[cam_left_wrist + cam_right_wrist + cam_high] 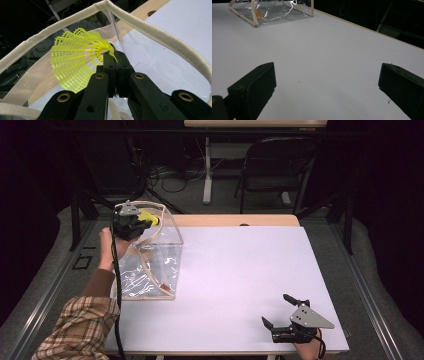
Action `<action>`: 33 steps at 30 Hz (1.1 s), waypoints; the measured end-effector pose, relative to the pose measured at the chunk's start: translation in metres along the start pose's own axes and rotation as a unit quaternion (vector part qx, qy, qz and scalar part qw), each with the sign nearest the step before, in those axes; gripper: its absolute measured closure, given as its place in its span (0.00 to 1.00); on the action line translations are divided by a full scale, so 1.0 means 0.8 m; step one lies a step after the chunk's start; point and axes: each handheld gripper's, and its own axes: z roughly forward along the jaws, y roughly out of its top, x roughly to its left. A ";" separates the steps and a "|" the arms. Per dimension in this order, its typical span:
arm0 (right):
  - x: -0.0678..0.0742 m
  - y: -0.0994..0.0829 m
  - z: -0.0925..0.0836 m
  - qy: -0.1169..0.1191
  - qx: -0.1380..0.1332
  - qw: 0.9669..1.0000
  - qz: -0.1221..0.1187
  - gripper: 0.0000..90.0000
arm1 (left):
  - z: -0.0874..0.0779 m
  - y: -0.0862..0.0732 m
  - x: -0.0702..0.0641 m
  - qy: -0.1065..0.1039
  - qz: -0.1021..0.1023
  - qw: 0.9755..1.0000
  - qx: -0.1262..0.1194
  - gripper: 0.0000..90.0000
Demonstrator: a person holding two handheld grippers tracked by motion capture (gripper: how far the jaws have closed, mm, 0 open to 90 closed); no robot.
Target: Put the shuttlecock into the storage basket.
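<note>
Shuttlecock [75,62] yellow, unlabelled, clamped by left hand-held gripper [113,56].

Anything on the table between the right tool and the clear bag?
Nothing: bare white table runs from the open right tool up to the clear bag, as the right gripper view shows.

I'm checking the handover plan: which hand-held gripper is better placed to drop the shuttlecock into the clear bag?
Left. The left hand-held gripper is shut on the yellow shuttlecock right at the clear bag's open top. The right hand-held gripper is open and empty, far across the table.
</note>
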 end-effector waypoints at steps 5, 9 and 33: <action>0.000 0.000 0.000 0.000 -0.001 1.000 0.000 0.01 | 0.002 -0.001 0.002 -0.001 0.005 1.000 0.004 0.99; 0.000 0.000 0.000 0.000 -0.001 1.000 0.000 0.01 | 0.005 -0.001 0.002 -0.003 0.005 1.000 0.007 0.99; 0.000 0.000 0.000 0.000 0.000 1.000 0.000 0.01 | 0.022 -0.004 0.004 -0.021 0.000 0.999 0.033 0.98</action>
